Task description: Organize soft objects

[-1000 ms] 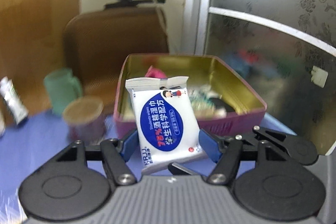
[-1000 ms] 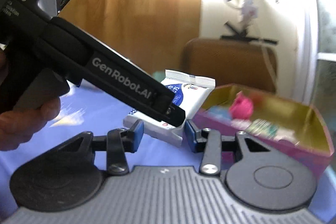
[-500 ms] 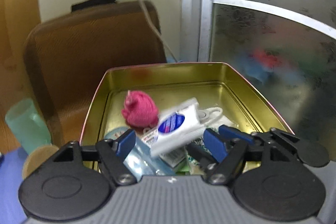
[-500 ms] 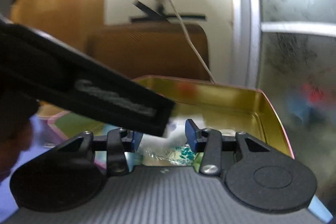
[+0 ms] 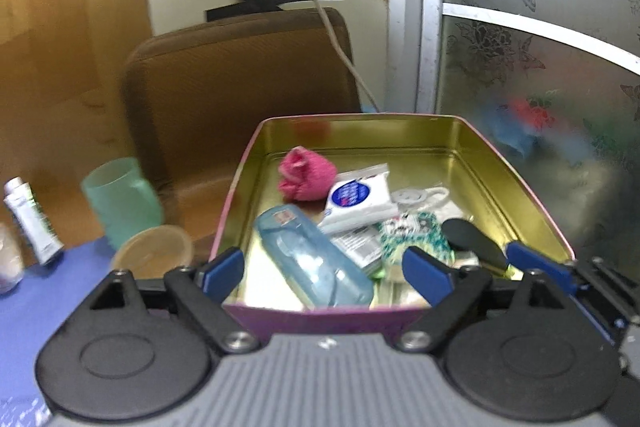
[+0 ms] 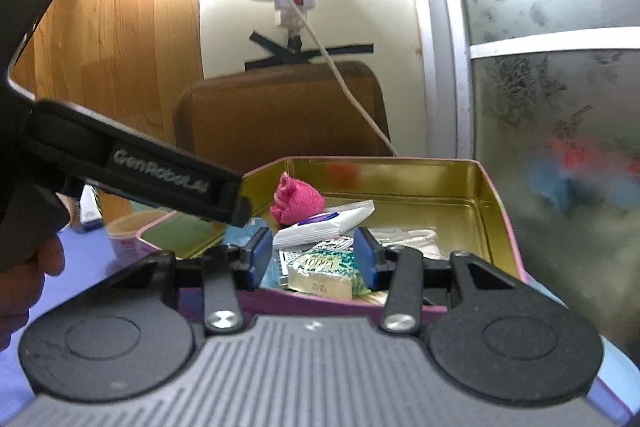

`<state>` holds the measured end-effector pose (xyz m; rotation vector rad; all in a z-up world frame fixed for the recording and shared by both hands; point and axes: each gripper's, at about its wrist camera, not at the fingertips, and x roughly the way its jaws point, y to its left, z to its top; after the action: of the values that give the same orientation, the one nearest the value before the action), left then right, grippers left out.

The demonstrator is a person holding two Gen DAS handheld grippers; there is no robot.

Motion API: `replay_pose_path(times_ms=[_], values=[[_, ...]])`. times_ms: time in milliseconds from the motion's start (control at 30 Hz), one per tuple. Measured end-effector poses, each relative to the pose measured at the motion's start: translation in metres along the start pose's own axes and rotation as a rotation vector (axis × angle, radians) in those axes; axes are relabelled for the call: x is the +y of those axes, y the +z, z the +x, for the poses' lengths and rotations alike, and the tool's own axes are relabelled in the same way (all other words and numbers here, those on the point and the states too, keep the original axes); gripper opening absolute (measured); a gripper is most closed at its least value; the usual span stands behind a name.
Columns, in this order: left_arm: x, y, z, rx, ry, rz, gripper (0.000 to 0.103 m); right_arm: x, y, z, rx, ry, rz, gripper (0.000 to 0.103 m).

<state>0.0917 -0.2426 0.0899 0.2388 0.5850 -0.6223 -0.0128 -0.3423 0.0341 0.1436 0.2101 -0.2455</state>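
A pink tin with a gold inside (image 5: pixel 516 171) (image 6: pixel 496 195) stands on the blue table. In it lie a white and blue wipes pack (image 5: pixel 358 201) (image 6: pixel 324 225), a pink cloth ball (image 5: pixel 306 175) (image 6: pixel 296 205), a clear blue case (image 5: pixel 312 261), a green patterned pack (image 5: pixel 416 235) (image 6: pixel 326 265) and other small items. My left gripper (image 5: pixel 324 269) is open and empty over the tin's near edge. My right gripper (image 6: pixel 314 263) is open and empty at the tin's near edge, beside the left gripper's body (image 6: pixel 160 173).
A green cup (image 5: pixel 122 199), a tan-lidded jar (image 5: pixel 154 251) and a white tube (image 5: pixel 30 221) stand left of the tin. A brown chair back (image 5: pixel 240 83) is behind the table. A frosted glass panel (image 5: pixel 540 67) is at the right.
My left gripper carried the wipes pack over the tin, opened and let it go; the pack now lies inside. My right gripper moved to the tin's near edge.
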Motion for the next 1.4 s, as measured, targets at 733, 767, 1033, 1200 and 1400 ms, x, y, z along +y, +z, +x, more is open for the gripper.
replay_pose_path(times_ms=[733,767,1033,1200,1400], values=[[0.017,-0.096,-0.101,0.04,0.114,-0.005,0.103,0.007,-0.025,-0.094,0.081,0.099,0.328,0.08],[0.017,-0.099,-0.103,0.044,0.117,0.0,0.103,0.008,-0.025,-0.096,0.084,0.106,0.339,0.081],[0.026,-0.119,-0.111,0.065,0.127,-0.009,0.103,0.023,-0.023,-0.105,0.079,0.137,0.348,0.083],[0.031,-0.125,-0.11,0.078,0.138,-0.021,0.103,0.029,-0.023,-0.106,0.08,0.139,0.335,0.084],[0.031,-0.125,-0.11,0.062,0.163,-0.014,0.103,0.029,-0.025,-0.102,0.092,0.14,0.334,0.084]])
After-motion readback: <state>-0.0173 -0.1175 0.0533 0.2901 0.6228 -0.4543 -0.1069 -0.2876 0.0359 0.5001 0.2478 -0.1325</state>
